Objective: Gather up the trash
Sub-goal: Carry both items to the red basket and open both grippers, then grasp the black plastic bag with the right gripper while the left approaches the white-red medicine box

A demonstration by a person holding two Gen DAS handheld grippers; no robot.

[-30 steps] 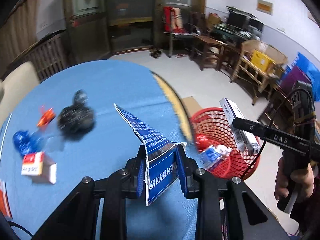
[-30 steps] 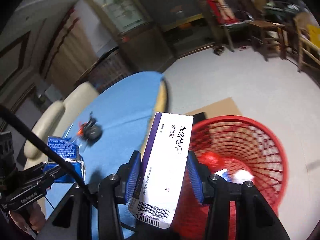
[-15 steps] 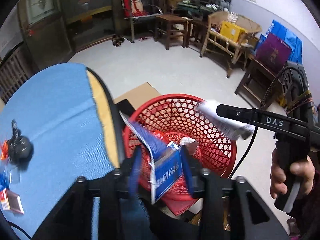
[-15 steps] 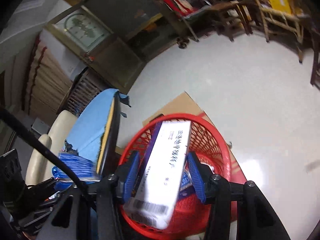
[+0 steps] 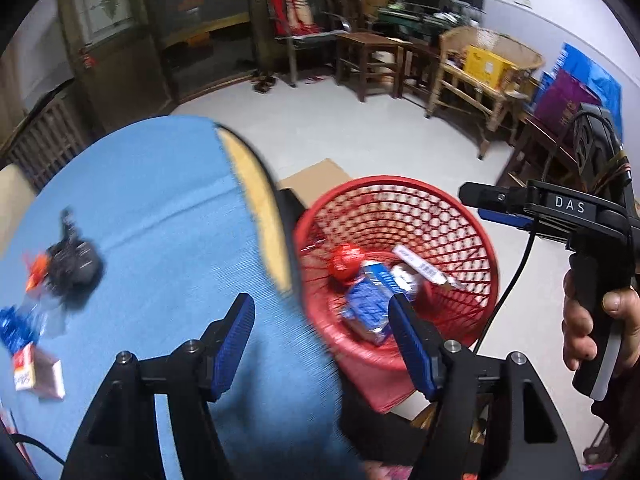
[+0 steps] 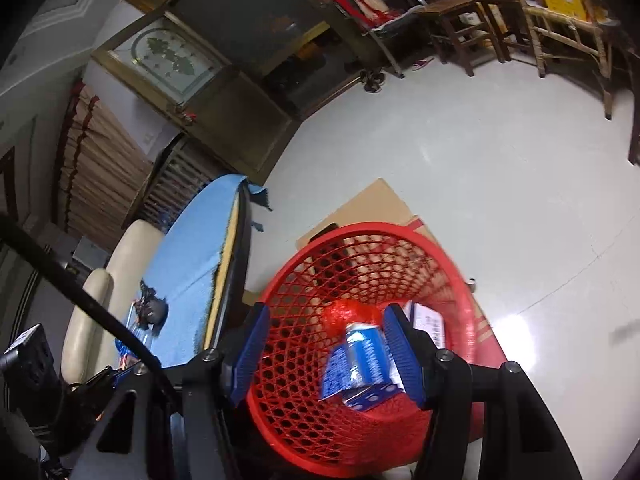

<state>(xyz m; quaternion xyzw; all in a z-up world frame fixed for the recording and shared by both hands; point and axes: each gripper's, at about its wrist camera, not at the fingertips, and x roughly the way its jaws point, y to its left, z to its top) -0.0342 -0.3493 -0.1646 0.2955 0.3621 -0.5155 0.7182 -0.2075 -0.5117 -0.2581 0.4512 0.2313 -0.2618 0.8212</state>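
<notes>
Left wrist view has the left gripper (image 5: pixel 320 340) with its jaws apart and nothing between them; they have just been opening, and the torn blue carton (image 5: pixel 370 306) now lies down in the red basket (image 5: pixel 486 258). Just beside it in the basket rest a white box (image 5: pixel 420 268) and a red wrapper (image 5: pixel 345 261). From the right wrist view, the right gripper (image 6: pixel 324 354) hangs over the basket mouth, jaws partly spread and empty, having just been opening as well. A hand (image 5: pixel 592 328) holds its grip at the right edge of the left view.

To the left of the basket the blue worktop (image 5: pixel 160 208) carries more litter: a black crumpled bag (image 5: pixel 74 266) with an orange scrap (image 5: pixel 37 272) touching it, a blue wrapper (image 5: pixel 16 326) nearer, and a small red-and-white box (image 5: pixel 38 374) nearest of all. A flat piece of cardboard (image 5: pixel 316 176) lies on the floor under the basket.

I judge the drop of this pair is done and the collecting is partway through. The next move calls for swinging both grippers back over the worktop, jaws kept wide, and coming down on the remaining pieces; the thin wrappers look like they will need a low, flat pinch.
</notes>
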